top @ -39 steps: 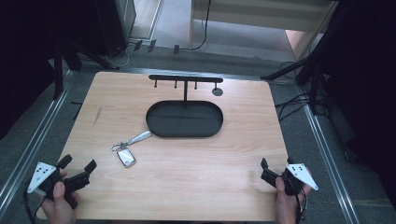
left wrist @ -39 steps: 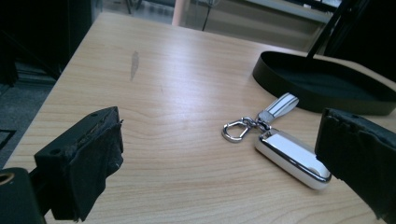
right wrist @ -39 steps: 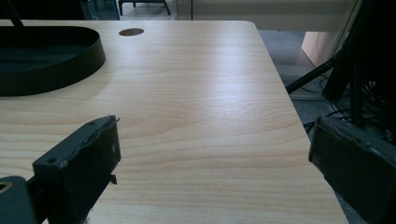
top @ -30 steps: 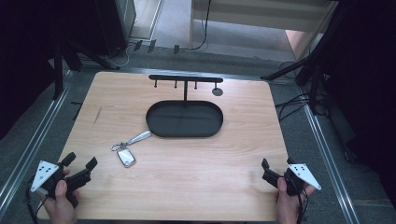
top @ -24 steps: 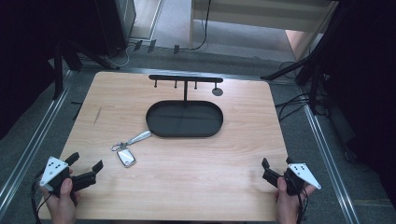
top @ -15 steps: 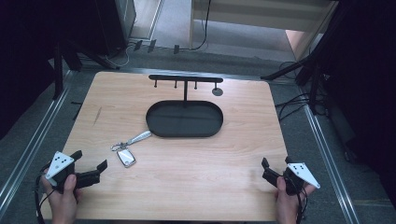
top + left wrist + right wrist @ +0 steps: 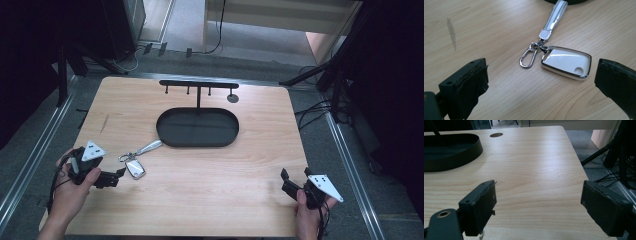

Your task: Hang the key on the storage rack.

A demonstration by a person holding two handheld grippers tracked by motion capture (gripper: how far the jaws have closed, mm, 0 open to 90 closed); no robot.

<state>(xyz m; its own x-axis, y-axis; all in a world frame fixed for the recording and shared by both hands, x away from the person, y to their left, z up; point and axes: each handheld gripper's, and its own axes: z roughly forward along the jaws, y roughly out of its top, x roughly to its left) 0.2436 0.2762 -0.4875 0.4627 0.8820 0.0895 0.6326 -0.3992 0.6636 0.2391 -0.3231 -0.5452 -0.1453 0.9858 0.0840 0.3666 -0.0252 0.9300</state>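
A white key fob (image 7: 135, 169) with a chrome rim lies flat on the wooden table (image 7: 215, 170), joined to a small carabiner (image 7: 527, 55) and a silver strap (image 7: 150, 147) that runs toward the black oval tray (image 7: 197, 144). My left gripper (image 7: 116, 177) is open, just left of the fob and pointing at it. In the left gripper view the fob (image 7: 566, 62) lies between and a little beyond the two jaws of the left gripper (image 7: 542, 75). My right gripper (image 7: 295, 175) stands open near the front right corner, and in its own view the right gripper (image 7: 541, 192) has bare wood between its jaws.
Behind the tray stands a black rack (image 7: 198, 84) with several small hooks. A dark round spot (image 7: 232, 98) marks the table to its right. The tray's wall (image 7: 461, 157) shows at the right gripper view's far left. Metal rails and cables surround the table.
My left gripper has moved right and forward, from the front left corner up to the key fob. The right gripper has stayed in place.
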